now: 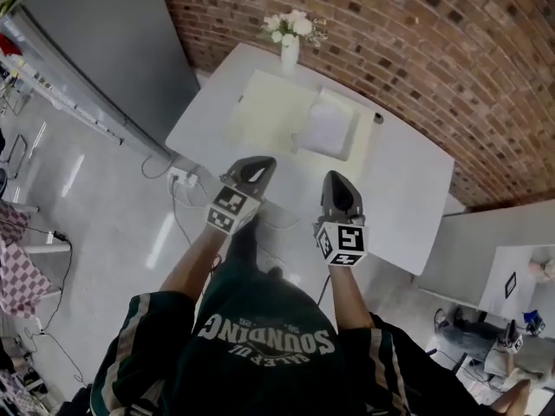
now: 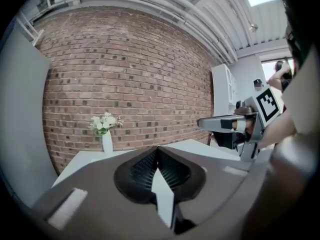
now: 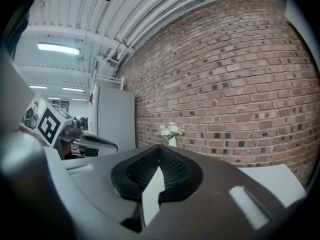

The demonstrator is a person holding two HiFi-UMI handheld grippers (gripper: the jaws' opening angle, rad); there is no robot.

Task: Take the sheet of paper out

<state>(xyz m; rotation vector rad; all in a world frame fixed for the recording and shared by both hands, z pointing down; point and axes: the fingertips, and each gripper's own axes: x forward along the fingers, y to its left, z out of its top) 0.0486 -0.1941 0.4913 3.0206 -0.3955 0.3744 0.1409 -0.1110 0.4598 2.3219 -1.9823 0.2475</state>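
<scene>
The left claw (image 2: 157,149) is closed: its two dark ribbed pads meet at the tip, with nothing between them. The right claw (image 3: 160,148) is the same, with its pads pressed tip to tip and nothing held. Both are held out roughly level, side by side and a little apart. From the head view they hang over the near edge of the white rectangular surface (image 1: 408,198), each with its marker cube nearest the person's dark green sleeves.

Beyond the tips, well apart from both claws, a pale cream flat mat (image 1: 264,102) lies on the middle of the surface. The white sheet of paper (image 1: 328,128) rests on the mat's right part, flat and untouched. Whether it sits inside a clear cover I cannot tell. A small dark round object (image 1: 378,118) sits just past the sheet's right corner.

At the far edge, a white vase of white flowers (image 1: 290,40) stands upright against the red brick wall (image 1: 434,50). Left of the surface, a white power strip (image 1: 182,178) with cables lies on the grey floor (image 1: 104,224).
</scene>
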